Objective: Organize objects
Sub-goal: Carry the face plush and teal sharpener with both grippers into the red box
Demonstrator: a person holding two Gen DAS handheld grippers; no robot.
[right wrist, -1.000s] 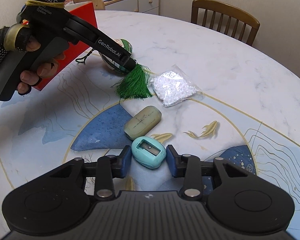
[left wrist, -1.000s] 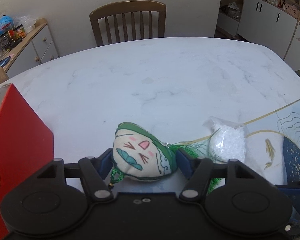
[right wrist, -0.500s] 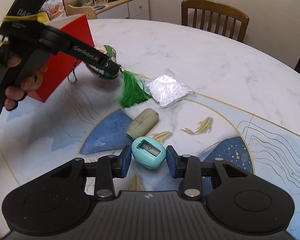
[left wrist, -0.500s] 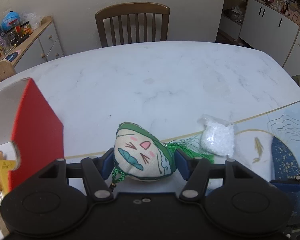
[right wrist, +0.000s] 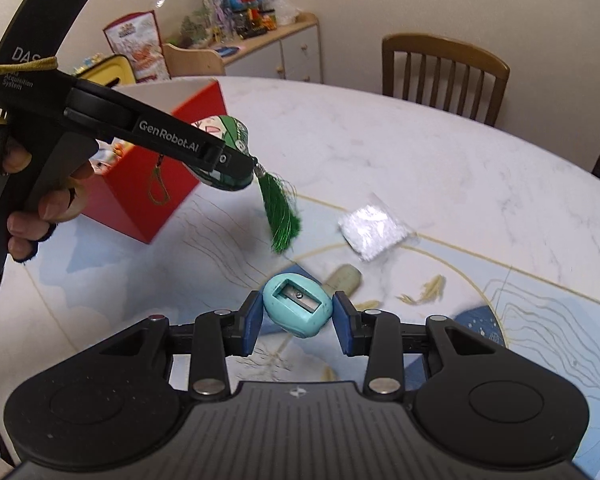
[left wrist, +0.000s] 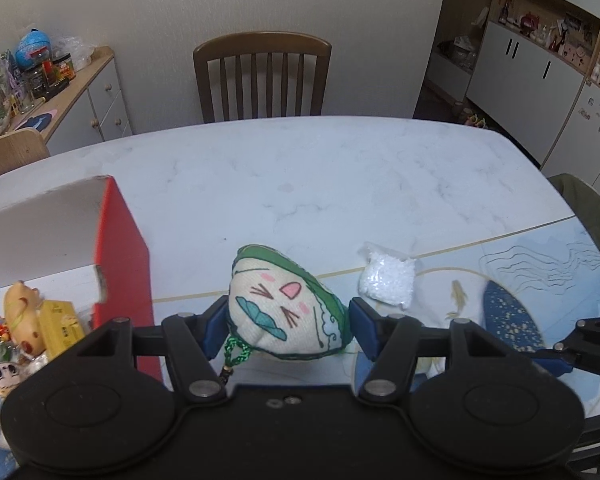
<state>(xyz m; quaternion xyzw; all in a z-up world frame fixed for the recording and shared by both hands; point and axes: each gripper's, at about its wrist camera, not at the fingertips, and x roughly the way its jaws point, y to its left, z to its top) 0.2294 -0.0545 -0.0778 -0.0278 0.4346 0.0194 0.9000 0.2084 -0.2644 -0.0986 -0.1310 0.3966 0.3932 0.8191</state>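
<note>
Clamping a stuffed charm (left wrist: 286, 306), the left gripper (left wrist: 286, 322) holds it aloft just right of the red box (left wrist: 122, 256); the right gripper (right wrist: 296, 316) clamps a sharpener (right wrist: 298, 305) above the table (right wrist: 440, 168).

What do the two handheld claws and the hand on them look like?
Both are black plastic with blue pads. The left claw has a pistol grip, white "GenRobot.AI" lettering and a yellow band round its body. The hand wears a dark fingerless glove. The right claw has a ribbed top.

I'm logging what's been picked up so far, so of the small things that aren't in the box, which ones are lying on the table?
Only the bag of white beads and the beige eraser. The plush charm and teal sharpener are clamped in grippers.
</note>
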